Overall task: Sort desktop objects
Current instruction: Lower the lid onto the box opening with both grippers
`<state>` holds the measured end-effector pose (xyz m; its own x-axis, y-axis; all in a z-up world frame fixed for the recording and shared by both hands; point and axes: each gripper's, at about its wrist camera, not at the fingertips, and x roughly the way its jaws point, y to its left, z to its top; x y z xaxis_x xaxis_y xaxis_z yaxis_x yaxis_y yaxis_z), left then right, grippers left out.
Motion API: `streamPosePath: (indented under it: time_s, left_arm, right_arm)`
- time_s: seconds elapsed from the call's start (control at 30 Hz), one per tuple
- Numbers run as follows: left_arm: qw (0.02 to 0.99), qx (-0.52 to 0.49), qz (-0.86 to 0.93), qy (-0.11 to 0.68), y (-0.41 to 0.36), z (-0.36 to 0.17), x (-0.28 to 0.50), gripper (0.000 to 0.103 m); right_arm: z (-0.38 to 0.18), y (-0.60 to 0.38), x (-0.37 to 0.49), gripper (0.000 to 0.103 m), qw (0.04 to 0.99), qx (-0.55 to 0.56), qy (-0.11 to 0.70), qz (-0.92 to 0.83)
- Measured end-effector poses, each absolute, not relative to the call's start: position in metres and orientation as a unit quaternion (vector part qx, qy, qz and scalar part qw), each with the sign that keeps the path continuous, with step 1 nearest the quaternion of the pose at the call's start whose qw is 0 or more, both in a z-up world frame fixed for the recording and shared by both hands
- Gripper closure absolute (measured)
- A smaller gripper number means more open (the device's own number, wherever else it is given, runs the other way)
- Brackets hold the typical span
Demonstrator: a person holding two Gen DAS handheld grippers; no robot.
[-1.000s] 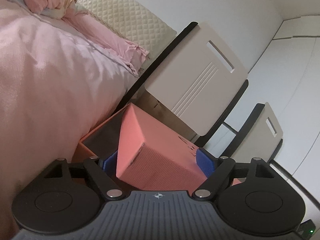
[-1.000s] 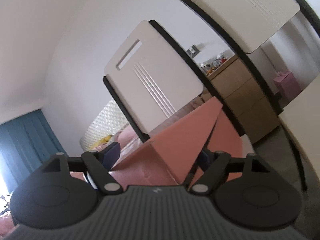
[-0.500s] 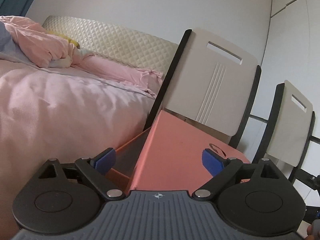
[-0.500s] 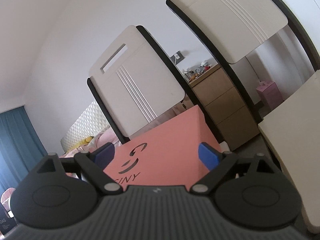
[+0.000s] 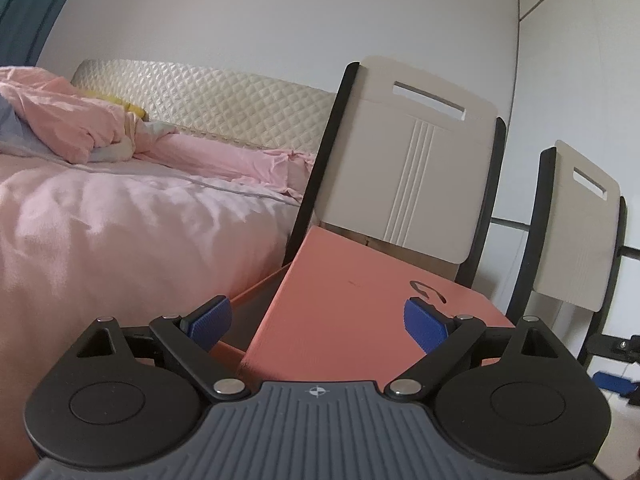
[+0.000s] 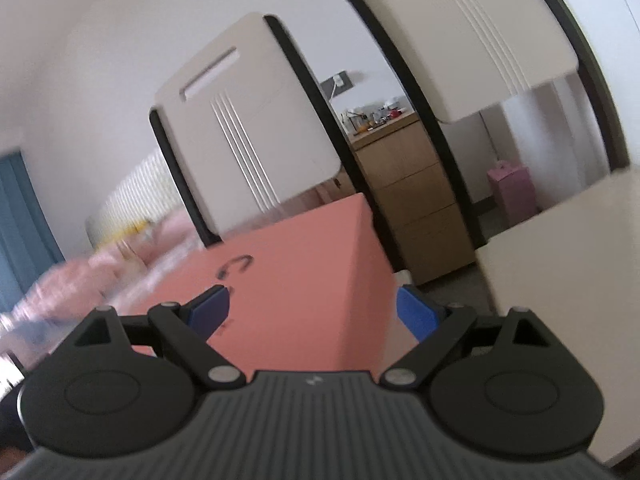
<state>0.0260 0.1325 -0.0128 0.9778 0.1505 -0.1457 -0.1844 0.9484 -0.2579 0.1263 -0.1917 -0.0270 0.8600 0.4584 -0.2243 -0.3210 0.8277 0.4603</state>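
Salmon-pink box (image 5: 352, 304) with a black printed mark. Pale pink bedding (image 5: 120, 220); cream quilted diamond-pattern headboard (image 5: 224, 100). Off-white chair backs (image 5: 416, 176) with raised stripes, black frames. Blue gripper pads (image 5: 210, 318). Light wood drawers (image 6: 412, 200). Teal curtain (image 5: 24, 0).

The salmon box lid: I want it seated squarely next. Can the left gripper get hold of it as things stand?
Probably yes. The left gripper is open, its blue pads either side of the salmon lid, and nothing shows between pads and lid.

My left gripper (image 5: 318, 320) pointed nearly level, its blue pads (image 5: 210, 319) spread wide and pressing on nothing. My right gripper (image 6: 312, 312) stood likewise, rolled slightly, pads (image 6: 414, 314) wide apart.
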Motion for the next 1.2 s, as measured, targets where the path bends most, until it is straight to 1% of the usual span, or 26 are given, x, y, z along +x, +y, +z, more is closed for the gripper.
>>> streamPosePath:
  time_s: [0.23, 0.5, 0.57, 0.6, 0.63, 0.67, 0.7, 0.73, 0.77, 0.97, 1.2]
  left_arm:
    - [0.988, -0.116, 0.082, 0.062, 0.125, -0.016, 0.027, 0.008]
    - [0.989, -0.097, 0.095, 0.062, 0.12, -0.018, 0.028, 0.008]
    - [0.989, -0.094, 0.096, 0.062, 0.119, -0.019, 0.028, 0.009]
    - [0.989, -0.094, 0.096, 0.061, 0.119, -0.019, 0.028, 0.009]
    - [0.989, -0.094, 0.094, 0.059, 0.118, -0.019, 0.028, 0.009]
    - [0.99, -0.094, 0.091, 0.056, 0.118, -0.018, 0.027, 0.009]
    - [0.99, -0.095, 0.089, 0.054, 0.118, -0.018, 0.026, 0.009]
    - [0.99, -0.093, 0.087, 0.055, 0.117, -0.018, 0.027, 0.011]
    - [0.99, -0.09, 0.086, 0.06, 0.116, -0.019, 0.029, 0.011]
    - [0.987, -0.106, 0.102, 0.071, 0.123, -0.016, 0.037, 0.011]
    - [0.981, -0.102, 0.135, 0.093, 0.129, -0.009, 0.057, 0.011]
  right_arm:
    - [-0.024, -0.183, 0.128, 0.011, 0.95, 0.15, 0.167, 0.219]
    - [-0.047, -0.195, 0.132, 0.013, 0.94, 0.165, 0.203, 0.221]
    - [-0.054, -0.2, 0.134, 0.019, 0.93, 0.188, 0.219, 0.227]
    - [-0.058, -0.203, 0.135, 0.019, 0.925, 0.2, 0.227, 0.231]
    - [-0.059, -0.203, 0.136, 0.022, 0.921, 0.208, 0.23, 0.237]
    - [-0.058, -0.201, 0.135, 0.032, 0.918, 0.211, 0.229, 0.246]
    - [-0.058, -0.199, 0.135, 0.037, 0.915, 0.214, 0.229, 0.255]
    - [-0.056, -0.196, 0.133, 0.046, 0.913, 0.212, 0.226, 0.264]
    - [-0.054, -0.192, 0.129, 0.049, 0.914, 0.204, 0.223, 0.27]
    - [-0.049, -0.179, 0.123, 0.049, 0.919, 0.196, 0.217, 0.263]
    - [-0.045, -0.168, 0.126, 0.049, 0.922, 0.184, 0.205, 0.272]
